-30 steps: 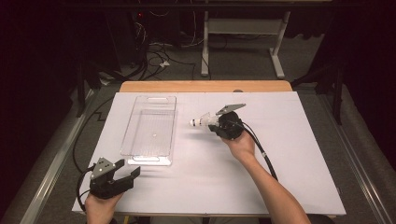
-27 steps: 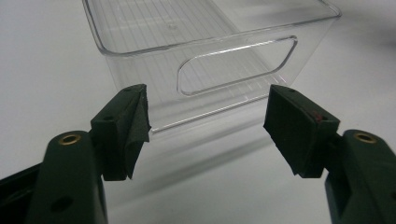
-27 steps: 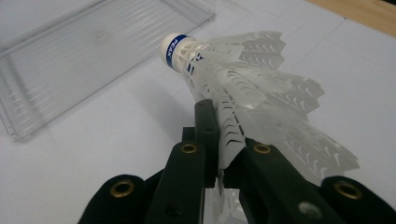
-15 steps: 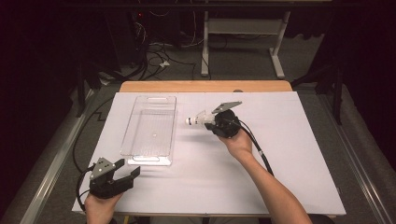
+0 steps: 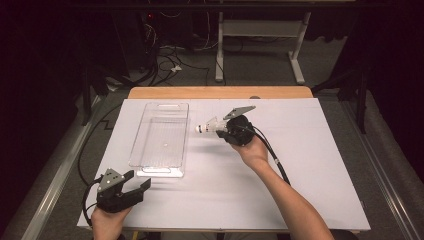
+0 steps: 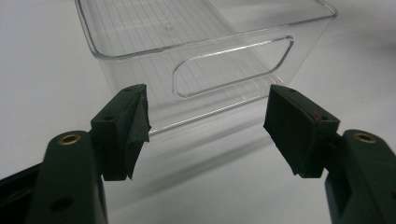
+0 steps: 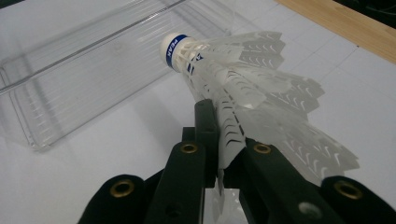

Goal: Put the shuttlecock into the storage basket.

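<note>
Right tongs (image 5: 216, 128) are pinched tight on the feather skirt of a white shuttlecock (image 5: 206, 127), holding it just above the worktop (image 5: 310, 165) with its cork nose aimed at the clear plastic bin (image 5: 161, 134). In the right gripper view the skirt (image 7: 261, 98) is squeezed flat between the two black jaws while the blue-banded cork (image 7: 173, 50) juts forward and free, already close to the bin's near long wall (image 7: 84, 51).

What the next move turns on: the bin lies to the left of the shuttlecock in the high view, near it but apart, its long axis running away from the person. The shuttlecock's own axis lies across that, cork first toward the bin. My judgement is that a short carry sideways over the wall, then a release, would drop it inside.

Left tongs (image 5: 134, 186) are spread wide and hold nothing, resting near the worktop's front left corner. In the left gripper view the bin's handle-cutout end (image 6: 232, 65) sits ahead between the pads (image 6: 299, 130), not touching them. The right hand is nearer the shuttlecock; the left is nearer the bin's front end.

Count: one shuttlecock, one bin, two tongs.
</note>
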Demonstrator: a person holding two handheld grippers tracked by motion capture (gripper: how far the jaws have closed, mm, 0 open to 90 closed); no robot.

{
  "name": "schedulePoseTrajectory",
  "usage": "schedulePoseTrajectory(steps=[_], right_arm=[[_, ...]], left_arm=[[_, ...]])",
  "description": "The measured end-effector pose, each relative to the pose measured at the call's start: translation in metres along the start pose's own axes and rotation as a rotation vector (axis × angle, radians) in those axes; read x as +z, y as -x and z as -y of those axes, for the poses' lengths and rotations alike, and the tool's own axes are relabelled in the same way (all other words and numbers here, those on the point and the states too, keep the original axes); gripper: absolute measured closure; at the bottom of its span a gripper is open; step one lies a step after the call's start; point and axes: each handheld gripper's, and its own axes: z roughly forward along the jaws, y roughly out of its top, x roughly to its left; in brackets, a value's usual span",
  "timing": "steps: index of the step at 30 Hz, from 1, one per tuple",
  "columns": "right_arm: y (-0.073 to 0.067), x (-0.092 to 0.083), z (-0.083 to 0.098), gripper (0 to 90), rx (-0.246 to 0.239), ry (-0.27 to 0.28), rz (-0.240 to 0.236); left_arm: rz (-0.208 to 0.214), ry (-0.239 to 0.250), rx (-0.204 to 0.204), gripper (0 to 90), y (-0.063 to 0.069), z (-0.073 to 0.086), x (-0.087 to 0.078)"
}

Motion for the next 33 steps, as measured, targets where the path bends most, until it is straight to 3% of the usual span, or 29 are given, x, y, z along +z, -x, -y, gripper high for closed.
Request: schedulePoseTrajectory(steps=[18,33], right_arm=[[-0.003,-0.001,-0.008,89.2,-0.004,0.018,-0.015],[-0.012,-0.001,-0.025,89.3,-0.029,0.038,-0.034]], left_arm=[[0.0,0.005,-0.007,31.8,-0.001,0.0,-0.001],[0.002,0.003,-0.012,31.8,0.0,0.0,0.0]])
